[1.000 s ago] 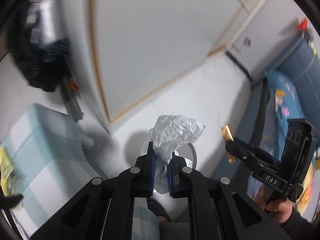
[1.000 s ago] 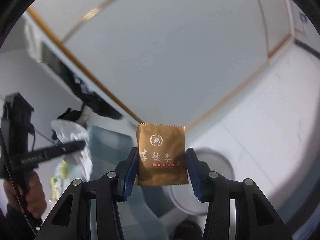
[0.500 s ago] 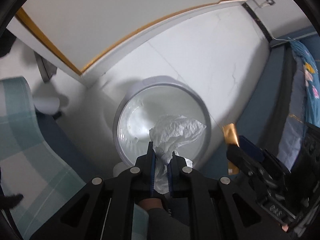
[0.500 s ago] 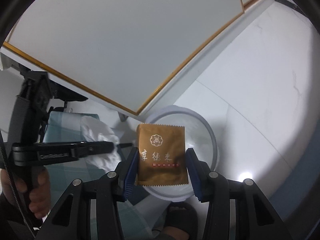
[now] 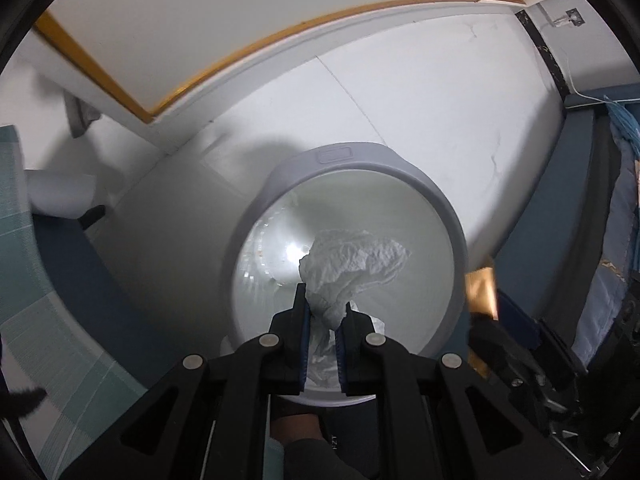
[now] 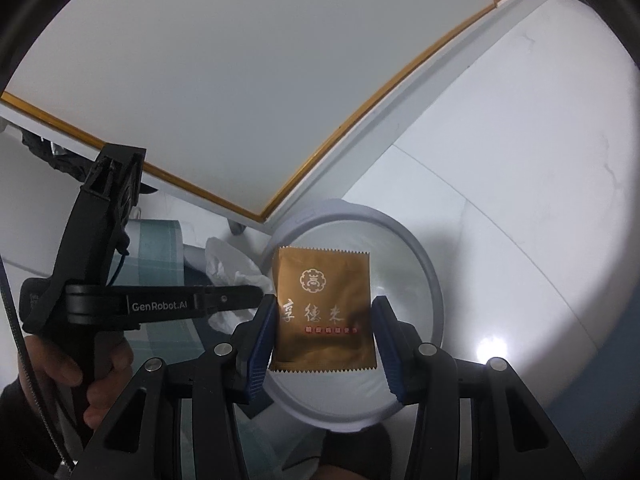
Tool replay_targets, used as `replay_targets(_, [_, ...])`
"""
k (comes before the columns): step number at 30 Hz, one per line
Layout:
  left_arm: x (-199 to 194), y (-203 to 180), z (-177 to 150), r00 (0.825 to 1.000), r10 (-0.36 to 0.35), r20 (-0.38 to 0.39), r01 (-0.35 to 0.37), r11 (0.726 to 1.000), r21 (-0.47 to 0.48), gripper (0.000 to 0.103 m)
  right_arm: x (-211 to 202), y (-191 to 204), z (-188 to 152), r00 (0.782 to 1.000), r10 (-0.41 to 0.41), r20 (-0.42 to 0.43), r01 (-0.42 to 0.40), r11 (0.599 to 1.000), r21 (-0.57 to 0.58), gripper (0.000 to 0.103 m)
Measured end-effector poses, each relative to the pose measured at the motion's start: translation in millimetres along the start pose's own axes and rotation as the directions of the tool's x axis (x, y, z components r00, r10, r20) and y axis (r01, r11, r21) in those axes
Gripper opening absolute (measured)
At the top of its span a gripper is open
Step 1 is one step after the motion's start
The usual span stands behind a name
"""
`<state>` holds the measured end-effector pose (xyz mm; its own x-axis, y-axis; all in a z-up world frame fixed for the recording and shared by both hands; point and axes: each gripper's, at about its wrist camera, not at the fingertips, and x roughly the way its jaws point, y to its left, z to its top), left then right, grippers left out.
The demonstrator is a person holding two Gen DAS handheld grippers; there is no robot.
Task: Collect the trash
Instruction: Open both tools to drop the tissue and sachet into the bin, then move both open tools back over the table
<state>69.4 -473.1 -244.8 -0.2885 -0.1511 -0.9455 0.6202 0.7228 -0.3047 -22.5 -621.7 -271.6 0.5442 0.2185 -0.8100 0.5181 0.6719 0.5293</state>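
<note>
My left gripper (image 5: pixel 322 312) is shut on a crumpled white tissue (image 5: pixel 352 264) and holds it right over the open mouth of a round grey trash bin (image 5: pixel 424 176) with a clear liner. My right gripper (image 6: pixel 325 320) is shut on a flat brown sachet (image 6: pixel 324 304) with printed characters, held above the same bin (image 6: pixel 430 276). The sachet also shows blurred at the bin's right rim in the left wrist view (image 5: pixel 482 292). The left gripper and its tissue (image 6: pixel 224 268) show at the left of the right wrist view.
The bin stands on a white tiled floor (image 5: pixel 420 92) next to a white wall panel with a gold trim (image 5: pixel 248 52). A teal checked cloth (image 5: pixel 48 320) hangs at the left. Blue bedding (image 5: pixel 616 208) lies at the right.
Both grippers have tilted down and moved in over the bin, which now looks larger and closer. The tissue and the sachet stay gripped.
</note>
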Motion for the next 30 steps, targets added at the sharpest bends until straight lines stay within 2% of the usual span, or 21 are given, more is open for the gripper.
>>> replay_targets(2, [5.9,0.9,3.1,1.0,-0.006,-0.013,0.005,1.0,-0.009,0.011,4.2,-5.1,3.1,1.0,0.007,-0.012,-0.007,1.0,0.007,0.048])
replay_targets(3, [7.6,2.3,3.9,1.0,-0.015,-0.015,0.015,1.0,-0.017,0.018,8.1,-6.6,4.4,1.0,0.012,-0.024,-0.011,1.0,0.012,0.048])
replay_targets(4, [9.4,3.7,5.1,1.0,-0.018,-0.019,0.018,0.999,-0.028,0.029,11.6,-7.9,4.8,1.0,0.006,-0.029,-0.006,1.0,0.008,0.051])
replay_targets(7, [8.8,9.4,5.6,0.999,-0.04,-0.006,0.039,0.997,-0.06,0.046,18.7,-11.2,5.6,0.997,0.025,-0.071,-0.022,0.999,0.039,0.055])
replay_targets(8, [7.5,10.6,5.1,0.999,-0.032,-0.003,0.032,0.998,-0.062,0.046,17.6,-11.4,5.6,0.997,0.03,-0.073,-0.027,0.999,0.045,0.062])
replay_targets(10, [4.2,11.1,3.5,1.0,-0.015,-0.008,0.015,0.998,-0.062,0.049,16.3,-10.2,3.7,0.997,0.014,-0.07,-0.011,0.999,0.043,0.069])
replay_targets(15, [-16.7,9.5,-0.8,0.999,0.008,0.039,-0.007,0.999,-0.033,0.057,-0.2,-12.9,1.5,0.999,0.012,-0.046,-0.009,0.998,0.061,0.073])
replay_targets(20, [-60.1,15.0,-7.4,0.99,0.017,0.142,-0.013,1.0,-0.028,0.058,-25.1,-6.1,0.1,1.0,0.009,0.016,-0.009,0.998,0.055,0.074])
replay_targets(23, [-90.3,19.3,-19.3,0.978,0.035,0.207,-0.033,0.999,-0.016,0.058,-46.5,4.6,2.7,0.998,0.011,0.058,-0.013,0.999,0.032,0.074])
replay_targets(25, [-111.0,19.6,-30.6,0.963,0.07,0.259,-0.071,0.997,-0.004,0.058,-65.7,16.6,6.2,0.995,0.013,0.102,-0.012,1.0,-0.002,0.074])
replay_targets(28, [-141.8,21.5,-52.8,0.926,0.103,0.363,-0.107,0.994,-0.008,0.058,-101.1,43.8,11.3,0.98,-0.006,0.201,0.024,0.996,-0.089,0.077])
replay_targets(30, [-167.2,27.8,-71.1,0.889,0.128,0.439,-0.123,0.992,-0.041,0.058,-129.7,67.3,11.9,0.961,-0.015,0.276,0.063,0.984,-0.167,0.078])
